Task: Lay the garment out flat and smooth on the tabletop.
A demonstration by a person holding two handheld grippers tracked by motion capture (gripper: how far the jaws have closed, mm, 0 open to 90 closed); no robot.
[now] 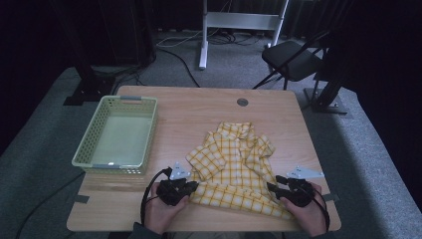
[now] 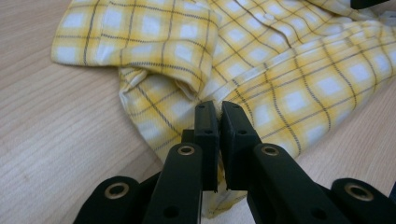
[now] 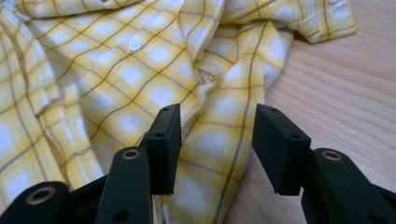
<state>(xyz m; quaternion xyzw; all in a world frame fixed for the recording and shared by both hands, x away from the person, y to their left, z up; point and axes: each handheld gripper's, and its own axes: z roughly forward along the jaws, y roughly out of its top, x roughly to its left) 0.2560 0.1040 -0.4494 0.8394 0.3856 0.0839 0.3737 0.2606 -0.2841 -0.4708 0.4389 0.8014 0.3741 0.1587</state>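
Left gripper view: left gripper [image 2: 219, 112] fingers pinched together on a fold at the hem of the yellow plaid shirt [image 2: 280, 70]. Right gripper view: right gripper [image 3: 217, 123] fingers spread apart over the shirt's other hem corner, cloth beneath the gap, pads not pressing it. High view: one shirt lies crumpled at the near middle of the wooden counter [image 1: 209, 102], a gripper at each lower corner. One pale green slatted basket [image 1: 85, 144] sits at the counter's left, well apart from the shirt, nothing in it. One black chair [image 1: 293, 59] stands on the floor beyond the far right corner.
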